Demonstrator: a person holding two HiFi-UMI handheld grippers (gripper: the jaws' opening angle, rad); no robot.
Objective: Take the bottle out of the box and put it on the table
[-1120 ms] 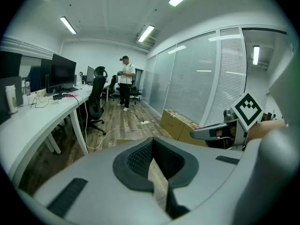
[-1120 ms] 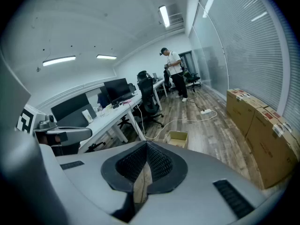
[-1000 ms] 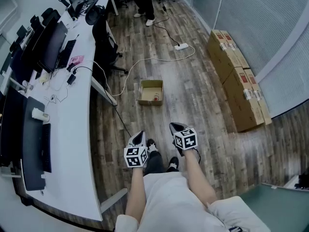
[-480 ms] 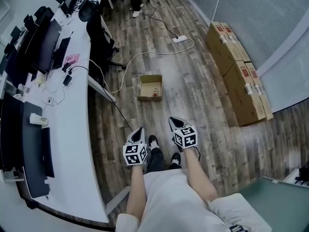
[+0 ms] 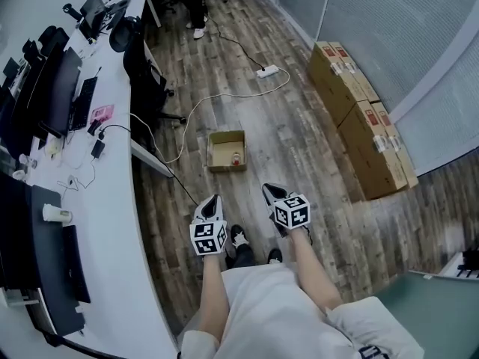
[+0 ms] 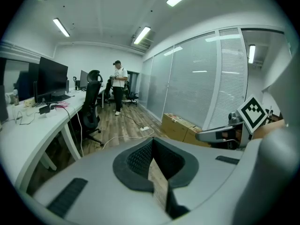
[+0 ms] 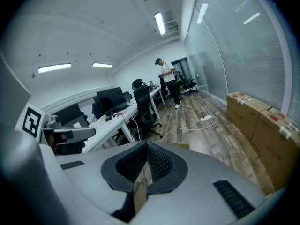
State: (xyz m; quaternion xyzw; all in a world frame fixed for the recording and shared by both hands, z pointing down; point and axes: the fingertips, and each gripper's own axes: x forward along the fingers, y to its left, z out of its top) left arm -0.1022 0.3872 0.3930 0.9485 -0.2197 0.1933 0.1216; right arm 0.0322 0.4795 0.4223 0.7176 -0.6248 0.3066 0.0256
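Plainly, the open brown cardboard box sits on the grey-brown plank floor, and everything else can be placed from it. Inside the box, against its right-hand wall, is the small bottle, pale with a reddish part; it is too small to tell whether it stands or lies. Nothing touches it.

On the near side of the box, well apart from it, the person holds both tools level with each other above their own dark shoes. The left gripper points towards the box's near left corner, with its jaws pressed together and nothing between them. The right gripper is near the box's right side, a little farther out. Its jaws are also closed tight and empty, and in the right gripper view a tan edge of the box shows just past their tips.

Left of the box runs a long white desk carrying dark monitors and a white paper cup. A black office chair stands at the desk, beyond the box and to its left. Farther beyond the box a white power strip lies on the floor, and its pale cable loops back towards the box's left side. To the right of the box, well apart, brown shipping cartons are stacked along a frosted glass wall. Far past the box, another person stands by the desk's end.
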